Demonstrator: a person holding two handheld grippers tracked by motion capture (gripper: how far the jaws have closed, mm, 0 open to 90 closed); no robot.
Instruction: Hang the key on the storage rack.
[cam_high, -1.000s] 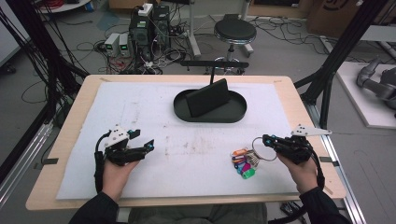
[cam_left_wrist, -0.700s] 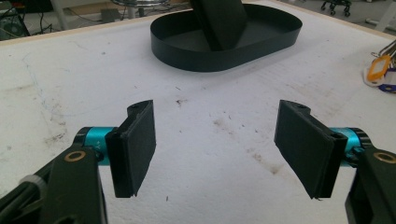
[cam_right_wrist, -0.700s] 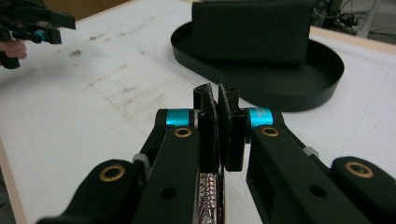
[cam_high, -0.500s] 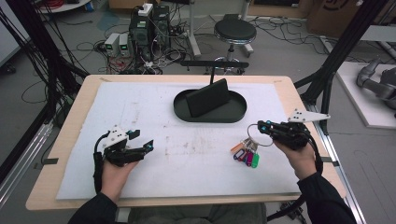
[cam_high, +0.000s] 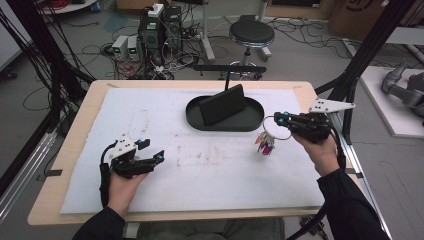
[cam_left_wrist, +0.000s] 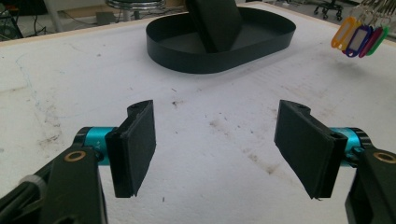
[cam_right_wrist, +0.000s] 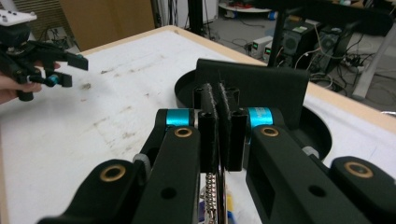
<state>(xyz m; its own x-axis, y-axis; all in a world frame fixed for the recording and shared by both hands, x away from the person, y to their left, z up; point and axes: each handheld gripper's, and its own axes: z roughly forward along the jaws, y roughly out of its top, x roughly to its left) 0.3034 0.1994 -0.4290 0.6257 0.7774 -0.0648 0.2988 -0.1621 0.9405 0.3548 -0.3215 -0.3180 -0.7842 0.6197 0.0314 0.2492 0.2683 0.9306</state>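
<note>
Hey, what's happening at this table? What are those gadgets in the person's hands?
A person holds a two-jaw gripping tool in each hand. The right tool is shut on the ring of a bunch of keys with coloured tags, holding it up off the white mat, just beside a black oval tray with a dark upright panel in it. The left tool is open and holds nothing, low over the mat near the person's side.

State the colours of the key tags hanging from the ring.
Orange, blue, pink and green key tags, seen best in the left gripper view.
</note>
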